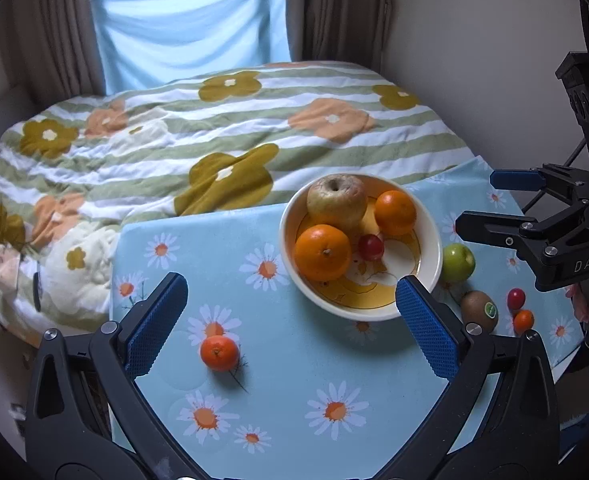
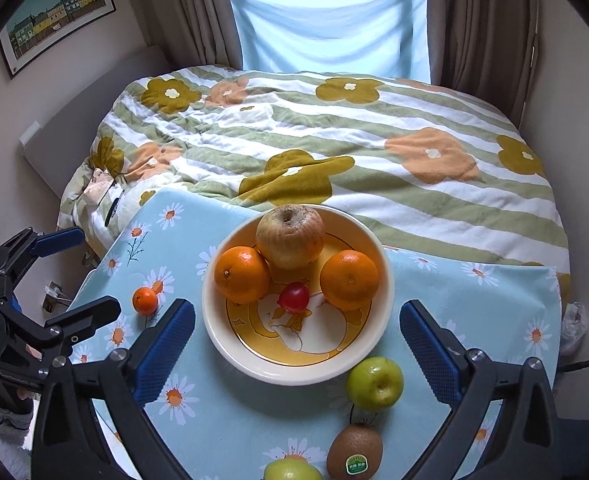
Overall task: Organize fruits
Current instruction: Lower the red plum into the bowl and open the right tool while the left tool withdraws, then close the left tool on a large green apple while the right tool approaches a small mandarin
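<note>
My left gripper open, empty; right gripper open, empty. Bowl near table's far edge holds apple, oranges.

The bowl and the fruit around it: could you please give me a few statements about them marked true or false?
1. The bowl holds two oranges. True.
2. The kiwi lies in the bowl. False: it lies on the tablecloth, outside the bowl.
3. The right gripper holds the green apple. False: its jaws are open and empty.
4. A small tangerine lies alone on the cloth, apart from the bowl. True.
5. The left gripper is open and empty. True.
</note>
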`<state>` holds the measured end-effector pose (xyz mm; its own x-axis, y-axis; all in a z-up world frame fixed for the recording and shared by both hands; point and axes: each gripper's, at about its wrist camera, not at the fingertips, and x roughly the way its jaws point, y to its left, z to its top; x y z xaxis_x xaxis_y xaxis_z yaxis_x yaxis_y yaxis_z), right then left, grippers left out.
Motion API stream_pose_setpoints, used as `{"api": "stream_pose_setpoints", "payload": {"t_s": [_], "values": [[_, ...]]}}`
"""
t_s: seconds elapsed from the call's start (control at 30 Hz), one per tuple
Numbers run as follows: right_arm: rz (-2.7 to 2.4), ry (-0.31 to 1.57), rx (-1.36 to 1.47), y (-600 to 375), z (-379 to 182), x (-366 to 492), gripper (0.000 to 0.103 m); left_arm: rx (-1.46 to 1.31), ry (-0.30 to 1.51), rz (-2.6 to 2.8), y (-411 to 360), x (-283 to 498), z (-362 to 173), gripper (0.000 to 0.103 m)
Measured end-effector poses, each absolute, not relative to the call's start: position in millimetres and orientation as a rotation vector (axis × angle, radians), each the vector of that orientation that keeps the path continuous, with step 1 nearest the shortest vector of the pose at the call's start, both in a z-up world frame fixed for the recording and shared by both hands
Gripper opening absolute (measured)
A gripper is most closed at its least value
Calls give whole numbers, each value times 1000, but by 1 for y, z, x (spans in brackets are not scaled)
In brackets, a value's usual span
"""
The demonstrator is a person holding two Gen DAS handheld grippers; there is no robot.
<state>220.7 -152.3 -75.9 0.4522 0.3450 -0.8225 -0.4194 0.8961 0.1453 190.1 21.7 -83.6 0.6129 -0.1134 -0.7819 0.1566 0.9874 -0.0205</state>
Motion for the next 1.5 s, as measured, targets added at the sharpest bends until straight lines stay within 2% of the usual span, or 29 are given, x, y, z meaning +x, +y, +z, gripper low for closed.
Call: {"api": "stream_pose_setpoints", "payload": {"t_s": [0.6,0.87,1.33,1.5], "values": [[278,924,-58,-256,-37,149,102,52,828,-287,-62,141,-53,103],[295,957,-65,-304,-56,120,102,10,869,-271,-106,117,-78,103],[364,1032,-85,-334,-133,89,101,29,968,-307,-152,104,-157,103],[388,1058,-94,-332,-156,85,94,51,1012,-315,-161,105,-185,100]]}}
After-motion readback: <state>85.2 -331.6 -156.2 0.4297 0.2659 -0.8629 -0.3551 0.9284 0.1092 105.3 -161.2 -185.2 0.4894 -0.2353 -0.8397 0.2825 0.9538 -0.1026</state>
